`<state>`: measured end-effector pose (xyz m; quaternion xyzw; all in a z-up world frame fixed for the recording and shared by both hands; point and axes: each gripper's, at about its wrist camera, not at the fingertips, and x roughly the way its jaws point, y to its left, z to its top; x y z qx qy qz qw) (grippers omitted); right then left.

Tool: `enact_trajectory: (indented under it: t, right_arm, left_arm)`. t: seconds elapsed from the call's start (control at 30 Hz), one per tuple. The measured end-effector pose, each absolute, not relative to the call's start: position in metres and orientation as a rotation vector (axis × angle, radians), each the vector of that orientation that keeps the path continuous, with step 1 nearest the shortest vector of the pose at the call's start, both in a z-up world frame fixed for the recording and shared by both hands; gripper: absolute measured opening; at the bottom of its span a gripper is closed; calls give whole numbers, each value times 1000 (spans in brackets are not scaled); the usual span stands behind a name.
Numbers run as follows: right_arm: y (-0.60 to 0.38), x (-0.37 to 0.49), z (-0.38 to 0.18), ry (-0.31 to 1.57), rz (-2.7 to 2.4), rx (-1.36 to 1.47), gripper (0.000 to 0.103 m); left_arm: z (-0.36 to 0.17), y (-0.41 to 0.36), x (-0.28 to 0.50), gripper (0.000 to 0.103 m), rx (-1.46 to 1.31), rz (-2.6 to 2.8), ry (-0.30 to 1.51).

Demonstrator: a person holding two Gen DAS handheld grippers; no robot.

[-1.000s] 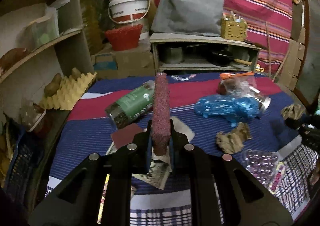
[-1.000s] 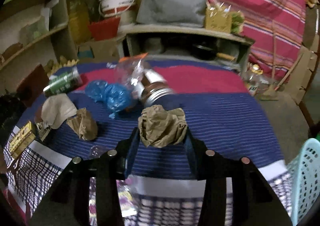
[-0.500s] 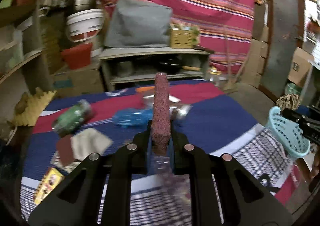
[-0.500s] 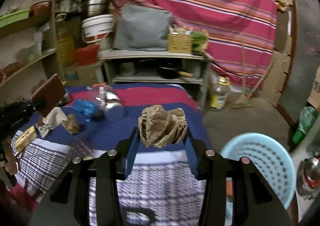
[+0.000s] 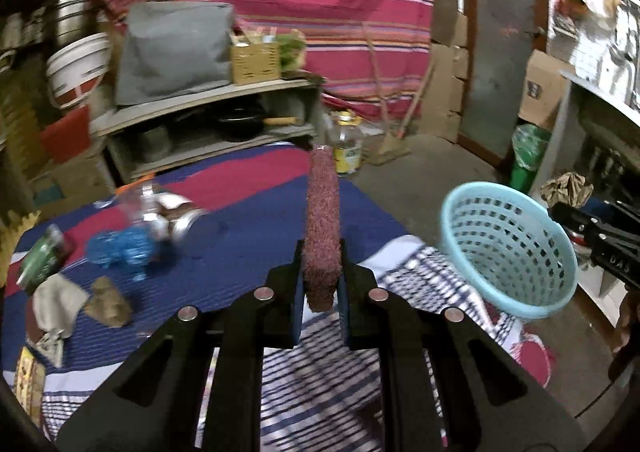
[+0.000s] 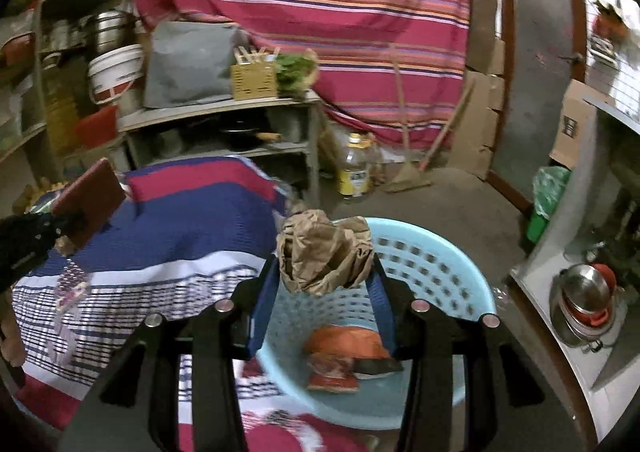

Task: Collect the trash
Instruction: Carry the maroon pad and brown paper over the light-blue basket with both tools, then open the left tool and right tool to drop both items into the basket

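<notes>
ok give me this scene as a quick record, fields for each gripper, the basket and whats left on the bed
left gripper: shut on a flat maroon scouring pad, held on edge above the bed
right gripper: shut on crumpled brown paper, over the basket
basket: light blue, perforated, beside the bed, holds an orange snack wrapper
bed: striped cover; blue plastic bag, clear bag, green packet, brown paper wad on it
</notes>
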<state>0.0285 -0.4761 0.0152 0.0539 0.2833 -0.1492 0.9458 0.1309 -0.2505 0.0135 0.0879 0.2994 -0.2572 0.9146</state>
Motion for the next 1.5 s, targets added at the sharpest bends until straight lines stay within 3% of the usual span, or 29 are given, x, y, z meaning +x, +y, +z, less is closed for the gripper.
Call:
enact_trajectory:
  t: [0.43, 0.93, 1.07, 1.2, 1.37, 1.5]
  right_arm:
    - [-553, -3, -7, 574, -395, 237, 44]
    - [-571, -1, -21, 593, -403, 271, 44]
    - [-569, 3, -20, 598, -398, 269, 44]
    - [-562, 8, -22, 607, -387, 253, 44]
    - [-555, 16, -26, 623, -373, 242, 44]
    - [-548, 25, -27, 626, -369, 236, 45]
  left_arm:
    - [-12, -385, 101, 12, 298, -713, 595]
    - [-26, -429, 110, 13, 298, -770, 635]
    - [-24, -428, 113, 34, 291, -739, 623]
    - [-18, -418, 118, 43, 269, -710, 610]
    - [-11, -391, 123, 82, 222, -628, 580]
    - [-9, -364, 133, 86, 188, -561, 588]
